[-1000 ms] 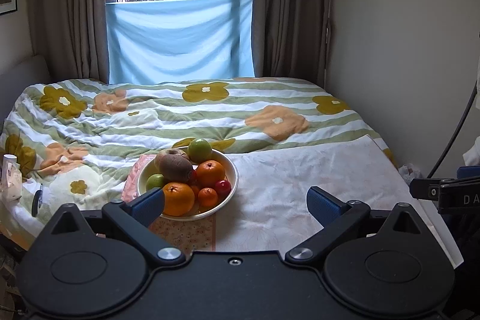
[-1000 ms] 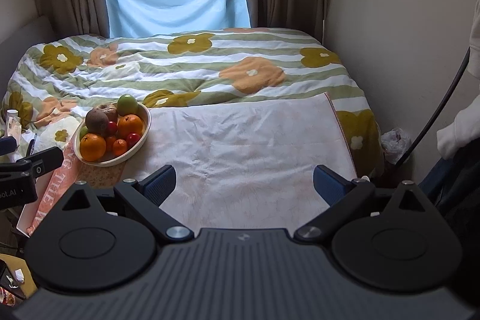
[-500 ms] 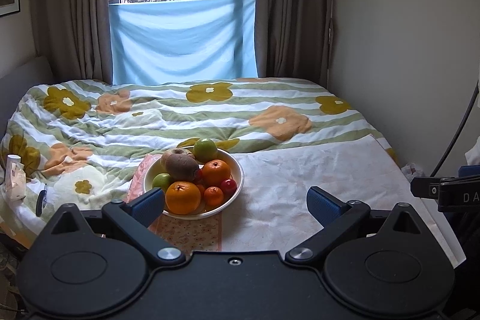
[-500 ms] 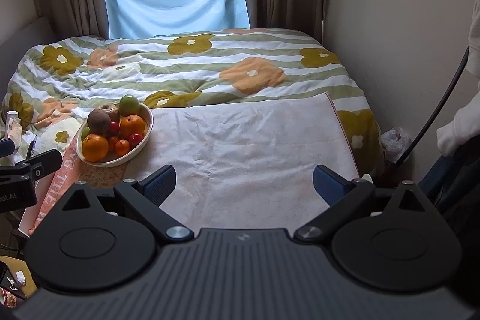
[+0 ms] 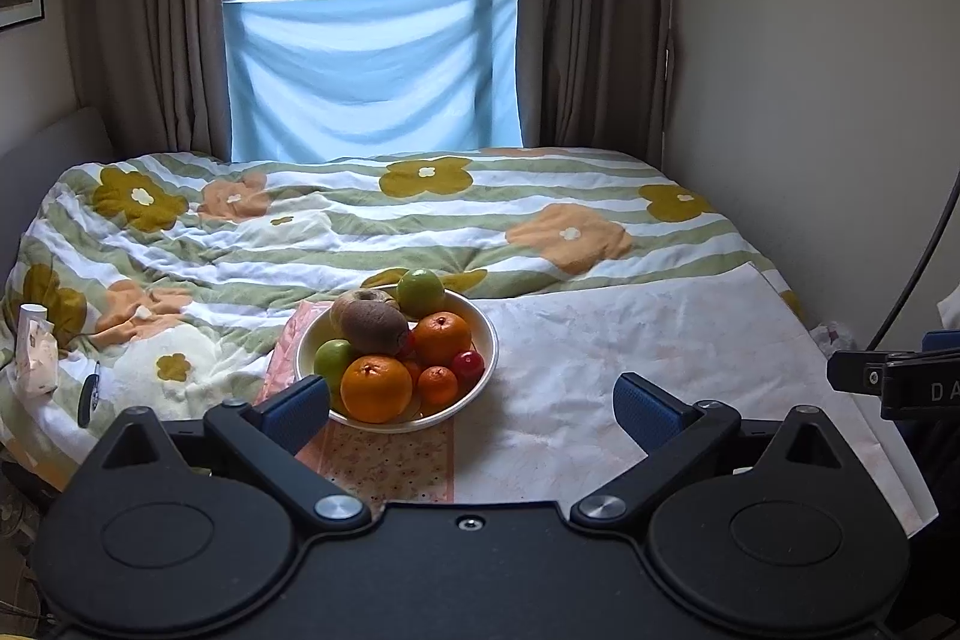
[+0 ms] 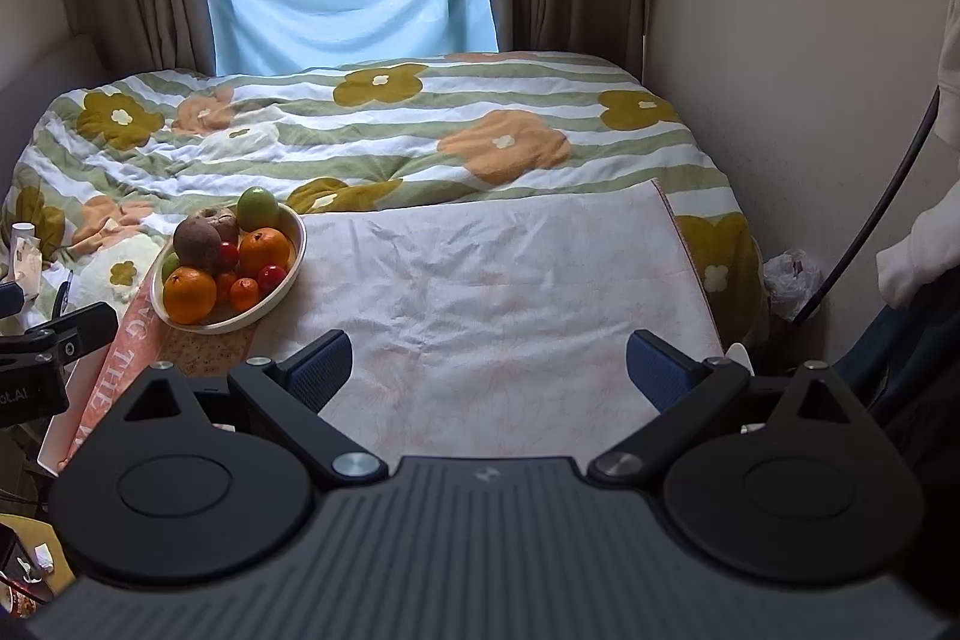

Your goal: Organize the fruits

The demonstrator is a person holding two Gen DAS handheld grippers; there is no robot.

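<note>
A cream bowl [image 5: 487, 340] heaped with fruit sits on the bed: a big orange [image 5: 376, 388], a second orange [image 5: 441, 337], a brown kiwi [image 5: 374, 327], green apples [image 5: 420, 292], small red fruits and a small tangerine. The bowl also shows in the right wrist view [image 6: 296, 244]. My left gripper [image 5: 471, 403] is open and empty, just in front of the bowl. My right gripper [image 6: 489, 364] is open and empty, over the white cloth [image 6: 498, 292], to the right of the bowl.
The bed has a flowered quilt [image 5: 360, 226]. A pink patterned cloth [image 5: 390, 460] lies under the bowl. A small white carton [image 5: 36, 346] stands at the bed's left edge. A wall runs along the right side. A plastic bag [image 6: 792, 274] lies on the floor at right.
The left gripper has shifted slightly left and tilted up, so the bowl sits nearer the middle of its view. The right gripper has barely moved. Both stay open.
</note>
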